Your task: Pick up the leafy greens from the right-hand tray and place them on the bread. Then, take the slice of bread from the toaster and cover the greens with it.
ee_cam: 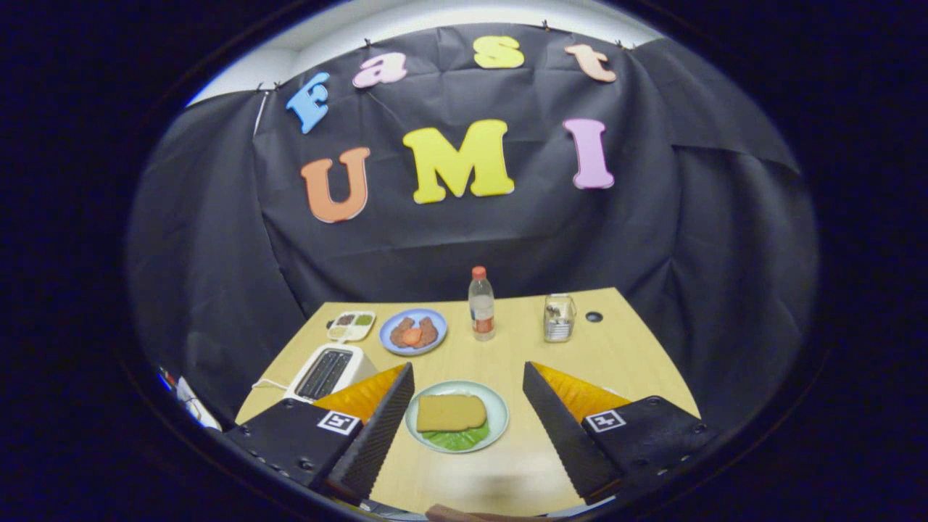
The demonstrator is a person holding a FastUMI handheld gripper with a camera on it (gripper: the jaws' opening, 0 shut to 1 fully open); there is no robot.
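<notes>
Tool: tool (460,406) wide apart, nothing held, hanging above the plate (495,406).
Bread: slice (450,412) lies on the greens (457,438), which peek out at its near edge; covering looks done.
Toaster: toaster (330,371) left of the plate, slot looks dark, seemingly empty.
Why: tool spread likely from letting go.

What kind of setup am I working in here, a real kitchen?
Likely a staged demo booth, not a kitchen: black cloth wall behind a bare wooden table, with a toaster and a plated sandwich laid out between the open tongs.
</notes>
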